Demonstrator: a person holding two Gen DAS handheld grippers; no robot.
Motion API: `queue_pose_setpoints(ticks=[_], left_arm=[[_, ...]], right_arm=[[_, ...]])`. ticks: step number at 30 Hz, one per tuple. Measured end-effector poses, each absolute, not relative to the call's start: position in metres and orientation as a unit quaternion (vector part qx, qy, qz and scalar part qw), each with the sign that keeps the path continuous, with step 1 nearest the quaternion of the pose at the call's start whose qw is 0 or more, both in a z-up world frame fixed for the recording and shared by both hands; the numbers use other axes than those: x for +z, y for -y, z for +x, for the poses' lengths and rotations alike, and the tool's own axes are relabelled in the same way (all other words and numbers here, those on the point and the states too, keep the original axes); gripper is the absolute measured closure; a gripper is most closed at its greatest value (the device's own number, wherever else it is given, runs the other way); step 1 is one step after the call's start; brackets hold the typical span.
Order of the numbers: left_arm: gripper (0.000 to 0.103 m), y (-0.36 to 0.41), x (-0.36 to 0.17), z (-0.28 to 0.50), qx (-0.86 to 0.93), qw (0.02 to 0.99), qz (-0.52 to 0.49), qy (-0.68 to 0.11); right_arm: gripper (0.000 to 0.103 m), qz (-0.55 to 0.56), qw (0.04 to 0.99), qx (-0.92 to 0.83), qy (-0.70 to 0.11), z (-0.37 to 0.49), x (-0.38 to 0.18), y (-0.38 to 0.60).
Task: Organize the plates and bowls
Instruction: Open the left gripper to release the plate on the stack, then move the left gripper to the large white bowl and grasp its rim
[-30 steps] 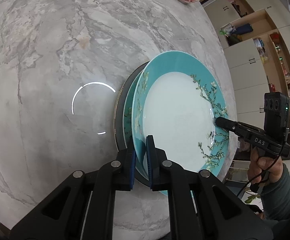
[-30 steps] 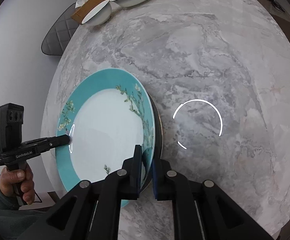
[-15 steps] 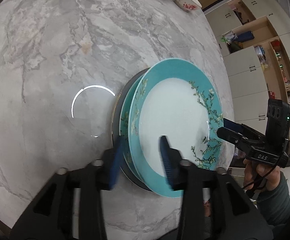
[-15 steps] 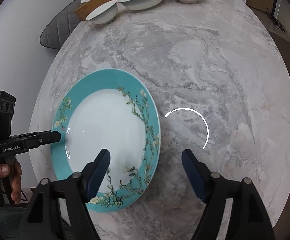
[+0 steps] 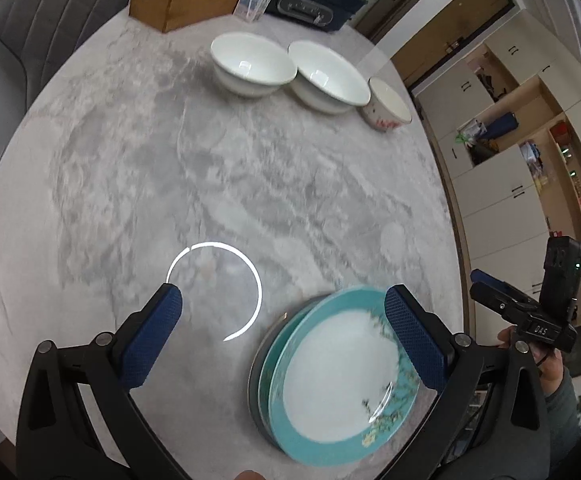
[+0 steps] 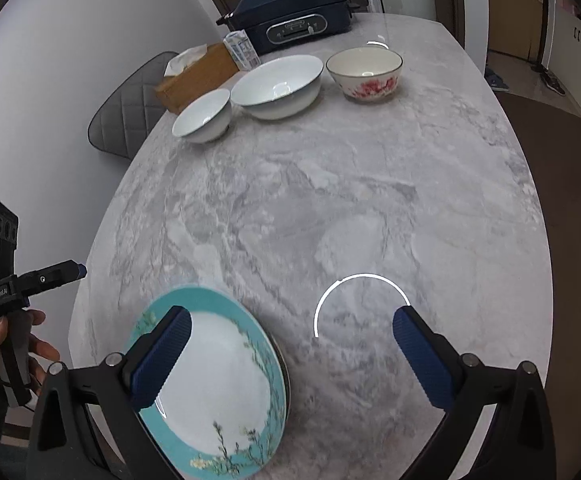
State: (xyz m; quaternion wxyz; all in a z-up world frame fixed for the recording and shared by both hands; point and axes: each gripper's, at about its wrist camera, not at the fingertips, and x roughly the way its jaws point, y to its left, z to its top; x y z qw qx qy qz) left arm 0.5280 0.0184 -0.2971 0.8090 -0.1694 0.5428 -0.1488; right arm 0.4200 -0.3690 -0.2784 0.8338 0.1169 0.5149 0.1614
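Observation:
A teal-rimmed plate with a blossom-branch pattern [image 5: 338, 380] [image 6: 218, 380] tops a small stack of plates at the near edge of the marble table [image 5: 250, 184]. My left gripper [image 5: 282, 292] hovers above the stack's left side, jaws opening wide, with nothing touching the pads. My right gripper [image 6: 290, 314] hangs above the stack's right side, its jaws likewise opening and empty. Across the table stand a small white bowl [image 5: 252, 66] [image 6: 204, 116], a larger white bowl [image 5: 328, 76] [image 6: 278, 86] and a floral bowl [image 5: 386, 106] [image 6: 364, 74].
Behind the bowls sit a brown tissue box [image 6: 198, 74], a small packet [image 6: 244, 50] and a dark blue electric cooker [image 6: 290, 20]. A grey padded chair [image 6: 126, 112] stands at the table's far left side. Open cabinets [image 5: 530, 120] line the right wall.
Both grippers let go of the top teal plate, opened wide and rose back from it. The plate now lies flat on the stack, and the far bowls have come into view.

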Motion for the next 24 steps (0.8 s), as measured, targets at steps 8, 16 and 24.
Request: queue_pose_setpoints(ticks=[8, 16, 24], left_arm=[[0.0, 0.011, -0.249, 0.686, -0.138, 0.826, -0.112, -0.535], [0.001, 0.052, -0.244, 0.841, -0.12, 0.837, -0.011, -0.534], [0.003, 0.093, -0.305, 0.91, -0.127, 0.797, 0.033, -0.589]], right_arm=[[0.0, 0.196, 0.843, 0.162, -0.474, 0.548, -0.255, 0.373], [0.025, 0.239, 0.82, 0.14, -0.501, 0.652, -0.289, 0.356], [0.029, 0.293, 0.789, 0.131, -0.524, 0.687, -0.328, 0.35]])
